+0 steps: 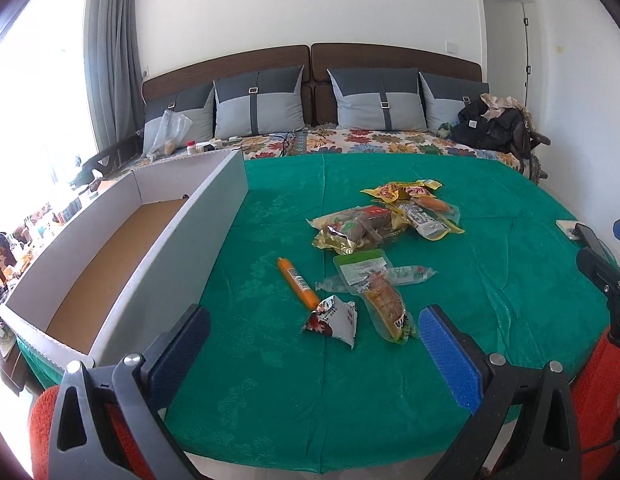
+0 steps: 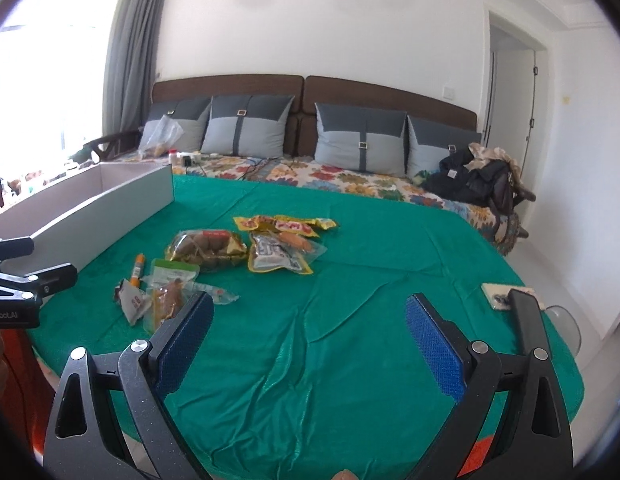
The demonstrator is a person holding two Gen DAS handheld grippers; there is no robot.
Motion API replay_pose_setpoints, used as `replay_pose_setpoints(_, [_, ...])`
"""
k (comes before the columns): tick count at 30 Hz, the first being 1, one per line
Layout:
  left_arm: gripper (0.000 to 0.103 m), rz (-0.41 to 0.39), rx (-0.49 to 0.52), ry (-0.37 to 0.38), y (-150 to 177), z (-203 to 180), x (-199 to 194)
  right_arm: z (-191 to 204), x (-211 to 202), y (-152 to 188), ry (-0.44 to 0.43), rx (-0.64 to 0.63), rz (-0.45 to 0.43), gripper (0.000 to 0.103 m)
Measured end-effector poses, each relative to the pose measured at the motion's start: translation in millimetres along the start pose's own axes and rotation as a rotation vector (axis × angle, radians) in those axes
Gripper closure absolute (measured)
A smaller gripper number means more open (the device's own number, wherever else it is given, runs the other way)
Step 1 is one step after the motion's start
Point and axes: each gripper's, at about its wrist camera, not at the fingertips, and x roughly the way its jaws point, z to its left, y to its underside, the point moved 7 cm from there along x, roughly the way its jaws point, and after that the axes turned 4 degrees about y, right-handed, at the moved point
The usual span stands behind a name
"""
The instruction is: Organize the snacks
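Several snack packets lie on a green cloth (image 1: pixel 270 380): an orange sausage stick (image 1: pixel 297 282), a small white and red packet (image 1: pixel 333 320), a green-labelled clear packet (image 1: pixel 371 288), a gold bag (image 1: pixel 357 228) and yellow packets (image 1: pixel 405 192). An open white box with a cardboard floor (image 1: pixel 122 240) stands at the left. My left gripper (image 1: pixel 313 340) is open and empty just short of the white and red packet. My right gripper (image 2: pixel 310 332) is open and empty over bare cloth, right of the snacks (image 2: pixel 214 252). The box also shows in the right wrist view (image 2: pixel 90 200).
A phone on a small pad (image 2: pixel 505 296) lies at the cloth's right edge. Behind is a bed with a floral sheet (image 1: pixel 389 140), grey pillows, cables, a plastic bag (image 1: pixel 170 128) and dark clothes (image 1: pixel 493 124). A window is at left, a doorway at right.
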Motion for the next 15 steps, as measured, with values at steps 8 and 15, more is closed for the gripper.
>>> replay_pose_setpoints(8, [0.000, 0.031, -0.074, -0.005, 4, 19, 7, 15, 3, 10, -0.001, -0.084, 0.013, 0.005])
replay_pose_setpoints(15, [0.000, 0.038, -0.075, -0.003, 5, 17, 9, 11, 12, 13, -0.025, -0.034, 0.040, 0.005])
